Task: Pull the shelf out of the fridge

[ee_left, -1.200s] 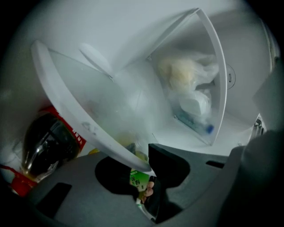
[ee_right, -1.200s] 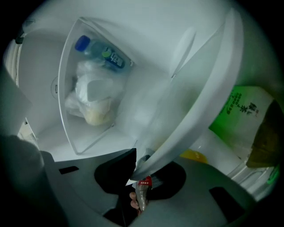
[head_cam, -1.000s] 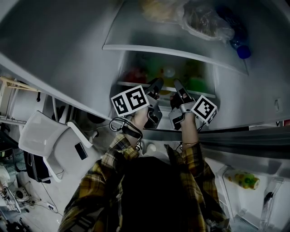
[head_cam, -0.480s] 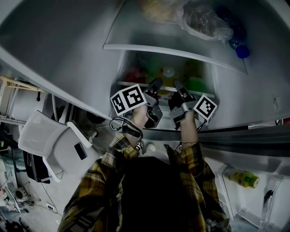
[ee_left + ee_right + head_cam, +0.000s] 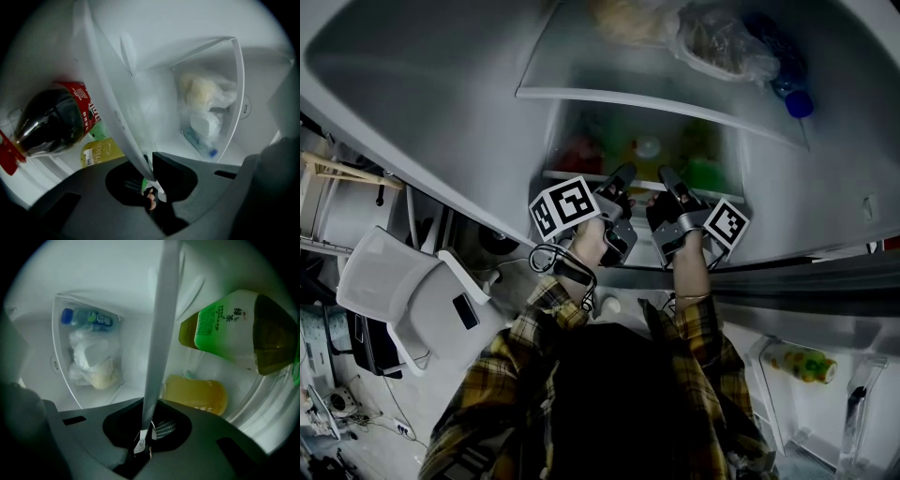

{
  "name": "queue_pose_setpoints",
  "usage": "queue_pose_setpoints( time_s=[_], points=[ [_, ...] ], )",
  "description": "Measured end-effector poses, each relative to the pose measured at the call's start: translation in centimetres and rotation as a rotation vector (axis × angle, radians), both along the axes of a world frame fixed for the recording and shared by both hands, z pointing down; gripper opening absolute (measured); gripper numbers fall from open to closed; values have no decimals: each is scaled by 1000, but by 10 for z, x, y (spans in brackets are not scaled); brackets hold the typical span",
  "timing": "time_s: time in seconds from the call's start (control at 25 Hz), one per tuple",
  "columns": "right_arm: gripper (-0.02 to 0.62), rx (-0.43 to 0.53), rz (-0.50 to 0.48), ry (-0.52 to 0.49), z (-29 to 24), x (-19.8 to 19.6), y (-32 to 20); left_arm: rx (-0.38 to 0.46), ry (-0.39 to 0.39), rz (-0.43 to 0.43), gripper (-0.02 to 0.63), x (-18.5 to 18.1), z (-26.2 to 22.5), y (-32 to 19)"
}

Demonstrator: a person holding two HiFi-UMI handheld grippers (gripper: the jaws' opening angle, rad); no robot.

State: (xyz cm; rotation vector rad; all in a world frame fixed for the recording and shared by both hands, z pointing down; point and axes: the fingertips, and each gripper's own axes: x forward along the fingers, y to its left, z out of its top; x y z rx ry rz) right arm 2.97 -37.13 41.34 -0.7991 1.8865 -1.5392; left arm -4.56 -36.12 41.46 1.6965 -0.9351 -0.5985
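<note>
Two grippers reach into the open fridge point(image 5: 431, 103). The shelf point(image 5: 642, 187) looks pushed all the way in, with drinks on it. The left gripper point(image 5: 623, 176) and right gripper point(image 5: 667, 178) sit side by side at the shelf's front edge, one on each side of the middle, likely so it slides out straight. Both pairs of jaws are closing and pinch that edge between them. The dark bottle point(image 5: 51, 117) has a red label and the brown bottle point(image 5: 234, 329) a green one. The writing is too small to read.
</note>
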Motion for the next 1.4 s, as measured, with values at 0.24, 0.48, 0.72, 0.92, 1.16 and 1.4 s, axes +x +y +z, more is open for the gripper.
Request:
queue_pose_setpoints(
  time_s=[0.24,0.48,0.72,0.92,1.16,1.4],
  points=[
    [34,4,-1,4,0,0,8,6,-12,-2,44,0,0,8],
    [34,3,1,6,0,1,18,6,-16,0,44,1,0,18],
    [34,3,2,6,0,2,30,5,-16,0,44,2,0,30],
    [34,3,1,9,1,3,41,5,-16,2,44,3,1,42],
    [34,3,-1,9,2,3,57,1,-14,3,44,4,2,57],
    [34,8,-8,14,3,6,73,-2,-12,5,44,6,3,74]
  ],
)
